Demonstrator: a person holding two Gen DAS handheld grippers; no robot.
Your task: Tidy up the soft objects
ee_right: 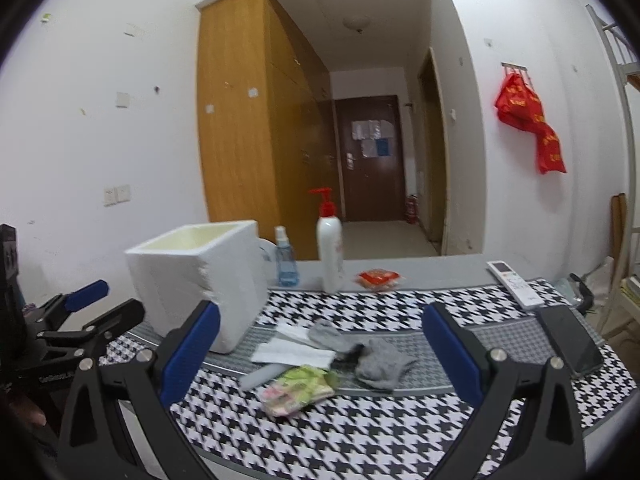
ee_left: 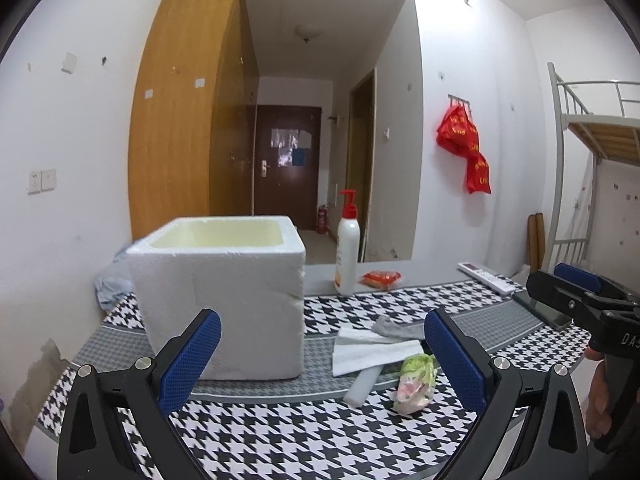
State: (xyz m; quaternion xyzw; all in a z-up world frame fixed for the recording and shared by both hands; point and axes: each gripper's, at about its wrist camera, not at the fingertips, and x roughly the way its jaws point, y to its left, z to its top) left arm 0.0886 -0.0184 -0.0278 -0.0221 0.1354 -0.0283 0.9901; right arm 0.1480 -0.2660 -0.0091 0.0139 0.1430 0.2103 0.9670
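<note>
**White foam box with soft goods laid out loose, nothing yet held**

Foam box (ee_left: 218, 296): one, open-topped, upright at the left of the desk (ee_right: 360, 432). No contents are visible from this angle; it is judged to be the receptacle, set close so that each soft item needs only a short carry.

Soft items, clustered just right of the box on the houndstooth cloth:
- Grey socks (ee_right: 376, 356): two as they read in the right wrist view, one overlapping the other.
- White folded tissue (ee_right: 294, 350): two sheets or folds, partly under the socks; exact count uncertain.
- Green and pink wrapped packet (ee_right: 298, 390): one, nearest the cameras.
- Pale flat strip (ee_left: 364, 386): one, touching the packet; material unclear.

Hard goods, ranged along the far and right edges, judged outside the sort:
- Pump bottle (ee_left: 347, 252): one, upright.
- Blue spray bottle (ee_right: 286, 258): one.
- Red snack packet (ee_right: 378, 278): one.
- Remote control (ee_right: 516, 282): one.
- Phone (ee_right: 570, 340): one, face up.

Left claw (ee_left: 322, 354): jaws wide, empty, aimed between box and cluster.
Right claw (ee_right: 320, 350): jaws wide, empty, raised over the socks and tissue, suggesting a first pick is being lined up.
</note>
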